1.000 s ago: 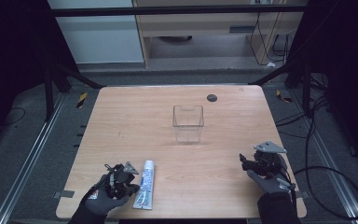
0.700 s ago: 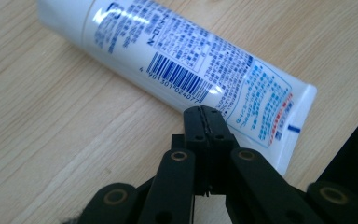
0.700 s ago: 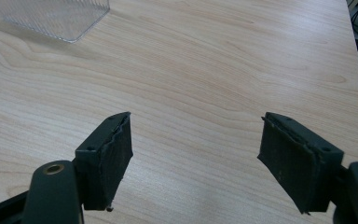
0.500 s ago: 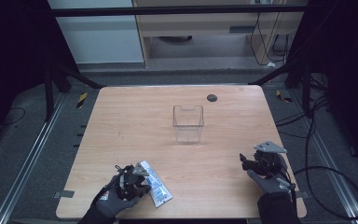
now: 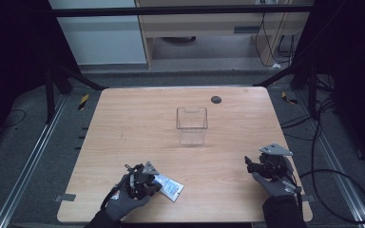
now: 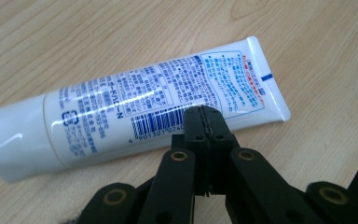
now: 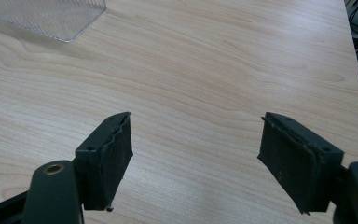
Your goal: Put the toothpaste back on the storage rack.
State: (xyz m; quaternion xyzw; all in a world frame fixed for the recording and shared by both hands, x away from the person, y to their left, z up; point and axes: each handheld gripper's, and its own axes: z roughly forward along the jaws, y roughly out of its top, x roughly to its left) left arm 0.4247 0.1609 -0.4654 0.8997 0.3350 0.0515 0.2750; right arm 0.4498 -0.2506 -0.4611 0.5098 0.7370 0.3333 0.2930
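The left hand-held gripper [image 6: 204, 122] was pressed together over a white tube [image 6: 135, 102] at the desk's [image 5: 123, 123] seven o'clock; the right hand-held gripper [image 7: 196, 154] stood spread at four o'clock.

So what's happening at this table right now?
A person works two handheld grippers over a wooden table. The left gripper sits at a white tube lying flat, jaws closed against its edge. The right gripper hangs open over bare wood. A clear container stands mid-table, apparently empty.
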